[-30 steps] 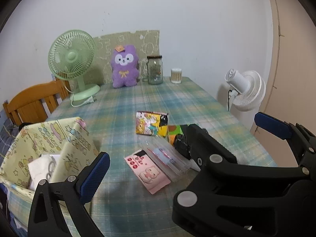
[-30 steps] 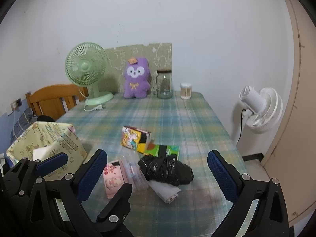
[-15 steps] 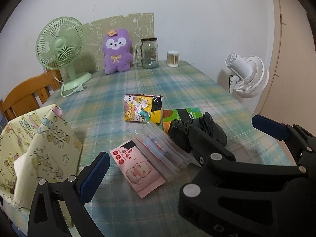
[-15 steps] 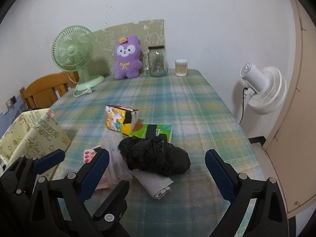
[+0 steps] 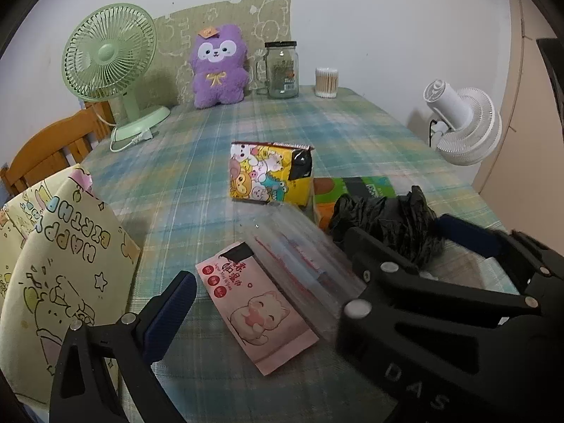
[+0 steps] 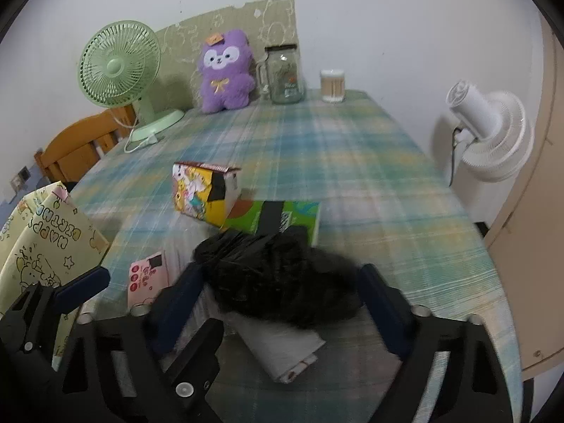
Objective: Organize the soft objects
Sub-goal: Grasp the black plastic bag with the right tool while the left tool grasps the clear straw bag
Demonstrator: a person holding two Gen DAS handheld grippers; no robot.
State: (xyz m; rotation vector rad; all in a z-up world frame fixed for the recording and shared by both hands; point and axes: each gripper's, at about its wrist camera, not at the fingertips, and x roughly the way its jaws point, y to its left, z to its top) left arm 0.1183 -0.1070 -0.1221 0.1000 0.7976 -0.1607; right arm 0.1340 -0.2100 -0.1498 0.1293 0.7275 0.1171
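Left wrist view: nothing is yet sorted; pink wipes pack, clear sleeve, cartoon tissue pack and green pack lie loose beside the "HAPPY BIRTHDAY" gift bag; left gripper is seen spread and empty. Right wrist view: right gripper, jaws lately closing, brackets the black crumpled bag; contact cannot be told.

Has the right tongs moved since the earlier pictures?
Yes. The right tongs have come forward and down, now straddling the black bag, jaws just closing; the green fan looks nearer.
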